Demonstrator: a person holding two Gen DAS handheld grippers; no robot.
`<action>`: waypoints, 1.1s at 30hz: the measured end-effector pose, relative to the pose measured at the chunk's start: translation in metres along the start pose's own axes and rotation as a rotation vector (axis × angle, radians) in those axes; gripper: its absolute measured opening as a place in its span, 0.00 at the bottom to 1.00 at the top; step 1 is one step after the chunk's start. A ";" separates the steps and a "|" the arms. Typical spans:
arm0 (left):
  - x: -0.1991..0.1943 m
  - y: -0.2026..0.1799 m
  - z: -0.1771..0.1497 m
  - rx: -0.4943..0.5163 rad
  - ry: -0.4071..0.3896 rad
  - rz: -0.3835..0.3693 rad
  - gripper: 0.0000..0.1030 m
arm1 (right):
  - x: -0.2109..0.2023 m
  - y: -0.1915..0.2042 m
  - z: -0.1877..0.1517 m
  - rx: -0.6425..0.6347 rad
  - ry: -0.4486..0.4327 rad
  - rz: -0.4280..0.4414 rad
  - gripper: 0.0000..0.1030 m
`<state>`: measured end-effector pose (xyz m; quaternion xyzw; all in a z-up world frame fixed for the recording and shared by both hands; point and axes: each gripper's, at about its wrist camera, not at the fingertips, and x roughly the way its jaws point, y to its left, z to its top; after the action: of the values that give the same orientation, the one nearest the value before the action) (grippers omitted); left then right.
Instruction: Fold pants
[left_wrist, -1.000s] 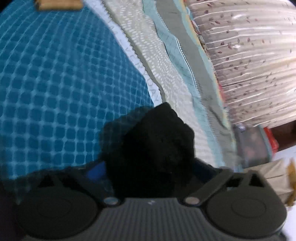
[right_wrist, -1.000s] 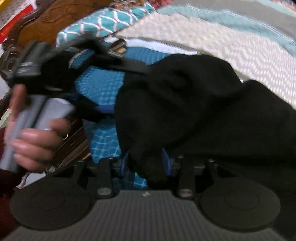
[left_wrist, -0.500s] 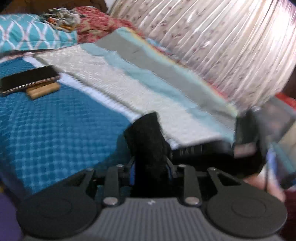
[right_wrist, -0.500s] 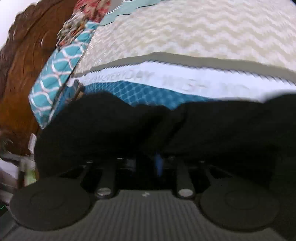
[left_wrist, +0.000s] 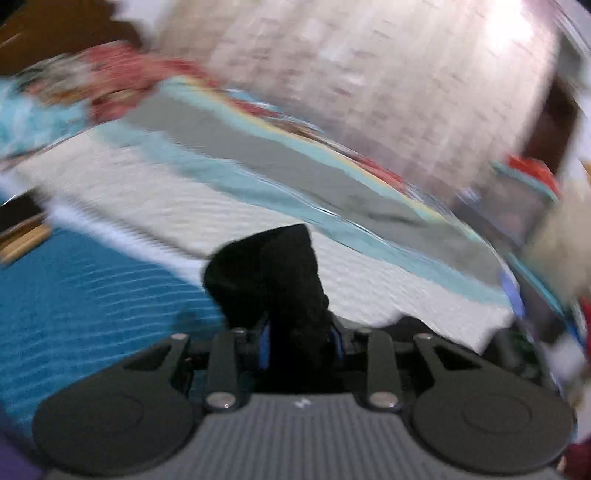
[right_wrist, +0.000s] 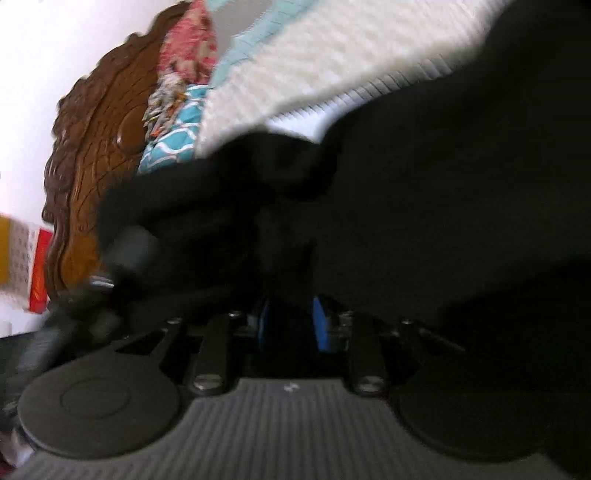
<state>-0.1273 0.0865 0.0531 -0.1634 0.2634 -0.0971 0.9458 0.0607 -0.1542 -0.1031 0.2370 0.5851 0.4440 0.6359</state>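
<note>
The black pants are held in the air over the bed. My left gripper is shut on a bunched black edge of the pants that sticks up between its blue pads. In the right wrist view, the pants fill most of the frame as a dark sheet. My right gripper is shut on another part of the pants, and the cloth hides its fingertips. Both views are blurred by motion.
The bed has a quilt with blue, white, light teal and grey bands. A carved wooden headboard and patterned pillows lie at one end. A pale curtain hangs beyond the bed. A phone on a wooden block rests on the quilt.
Both grippers have swung and lifted with the pants still clamped. The left view tilted from the blue quilt up towards the curtain. The right view turned towards the headboard, and cloth covers more of it.
</note>
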 end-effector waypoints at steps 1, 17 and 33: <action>0.004 -0.016 -0.001 0.051 0.006 -0.020 0.27 | -0.010 -0.006 -0.001 0.022 -0.008 0.032 0.27; 0.046 -0.144 -0.055 0.596 0.235 -0.239 0.71 | -0.186 -0.106 -0.030 0.283 -0.570 0.111 0.73; 0.081 -0.090 -0.039 0.337 0.300 0.008 0.44 | -0.112 -0.055 0.014 -0.279 -0.436 -0.274 0.46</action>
<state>-0.0887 -0.0292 0.0164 0.0140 0.3818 -0.1590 0.9104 0.0990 -0.2728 -0.0852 0.1559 0.3942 0.3689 0.8271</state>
